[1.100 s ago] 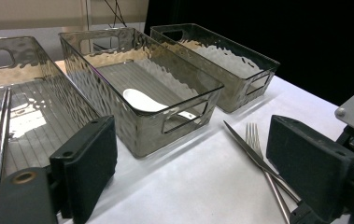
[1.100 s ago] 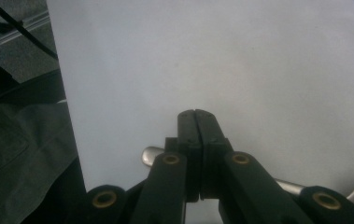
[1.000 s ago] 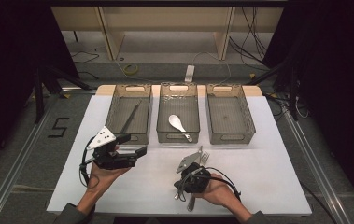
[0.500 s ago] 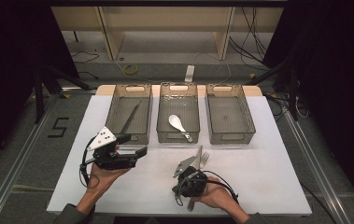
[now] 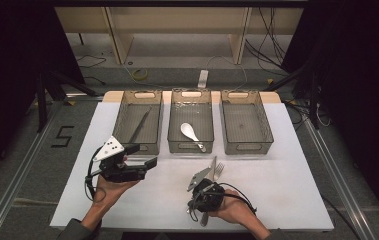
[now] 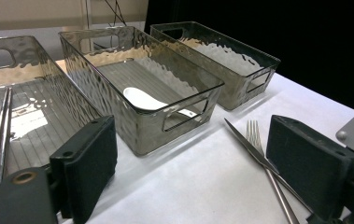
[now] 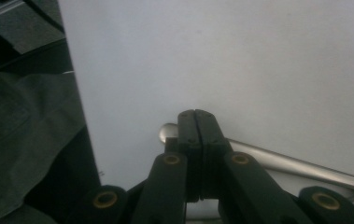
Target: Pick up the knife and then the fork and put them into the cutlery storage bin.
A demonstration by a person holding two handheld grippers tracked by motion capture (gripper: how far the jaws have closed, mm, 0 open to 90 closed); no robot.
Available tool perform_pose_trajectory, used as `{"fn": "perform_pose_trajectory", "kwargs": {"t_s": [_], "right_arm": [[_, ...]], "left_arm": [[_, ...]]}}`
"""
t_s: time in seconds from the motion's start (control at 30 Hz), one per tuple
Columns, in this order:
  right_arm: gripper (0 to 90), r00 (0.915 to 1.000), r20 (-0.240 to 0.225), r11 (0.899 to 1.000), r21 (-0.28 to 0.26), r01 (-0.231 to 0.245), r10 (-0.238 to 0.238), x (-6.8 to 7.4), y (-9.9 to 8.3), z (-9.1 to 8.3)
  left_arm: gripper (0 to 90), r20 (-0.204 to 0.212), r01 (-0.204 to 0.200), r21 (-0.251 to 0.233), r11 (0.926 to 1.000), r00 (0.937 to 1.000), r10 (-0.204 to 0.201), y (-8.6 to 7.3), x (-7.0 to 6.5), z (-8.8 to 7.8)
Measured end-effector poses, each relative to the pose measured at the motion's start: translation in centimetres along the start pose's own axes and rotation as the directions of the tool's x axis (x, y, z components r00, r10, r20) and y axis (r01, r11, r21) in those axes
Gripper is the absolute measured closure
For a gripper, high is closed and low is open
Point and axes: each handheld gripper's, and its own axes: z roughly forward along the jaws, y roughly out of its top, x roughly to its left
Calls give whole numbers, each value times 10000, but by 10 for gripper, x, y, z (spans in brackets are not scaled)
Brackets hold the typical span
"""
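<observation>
right hand-held gripper (image 7: 195,116) jaws pressed together above metal handle (image 7: 300,165), grip on it unclear; handle's far end cut off. left hand-held gripper (image 6: 191,158) jaws spread, empty. fork (image 6: 258,144) and knife (image 6: 242,140) on bench (image 5: 287,165), partly hidden.

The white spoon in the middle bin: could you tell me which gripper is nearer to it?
Left. The left gripper sits just before the spoon's bin; the right gripper is farther back.

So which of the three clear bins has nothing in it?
The right bin, farthest from the left gripper. The middle bin holds a white spoon; the left bin holds a thin metal utensil.
</observation>
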Motion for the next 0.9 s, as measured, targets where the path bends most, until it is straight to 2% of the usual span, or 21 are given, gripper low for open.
{"fn": "perform_pose_trajectory", "kwargs": {"t_s": [0.03, 0.07, 0.13, 0.27, 0.3, 0.57, 0.63, 0.77, 0.8, 0.9], "right_arm": [[900, 9999, 43, 9999, -61, -144, 144, 0, 0, 0], [900, 9999, 138, 9998, -192, 23, -20, -2, 0, 1], [900, 9996, 226, 9993, -325, -181, 188, -1, 3, 4], [900, 9994, 321, 9998, -164, 94, -89, 0, 7, 11], [900, 9995, 313, 9998, -217, -30, 37, 0, 7, 11], [900, 9998, 180, 9999, -111, -38, 40, -1, 7, 11], [900, 10000, 74, 9999, 151, 12, -13, -2, 6, 9], [900, 10000, -41, 9995, 310, -12, 13, -2, 4, 6], [900, 9999, -46, 9987, 491, 122, -120, -2, 3, 5], [900, 9998, -161, 9969, 781, 121, -108, -2, 1, 1]], "left_arm": [[160, 13, -11, 2, 10000, 10000, 11, 0, 0, 0], [160, 3, -12, 8, 10000, 10000, 12, 0, 0, 0], [160, -1, 5, 35, 10000, 10000, -5, 0, 0, 1], [160, 22, -7, 12, 10000, 10000, 7, 0, 0, 0], [160, 26, 5, 25, 10000, 10000, -5, 0, 0, 1], [160, 29, 4, 8, 10000, 10000, -4, 0, 0, 0], [160, 36, 37, 21, 10000, 10000, -37, 0, 0, 0], [160, 13, 10, 5, 10000, 10000, -10, 0, 0, 0], [160, 0, 2, 14, 10000, 10000, -2, 0, 0, 0], [160, -1, 27, 2, 10000, 10000, -27, 0, 0, 0]]}}
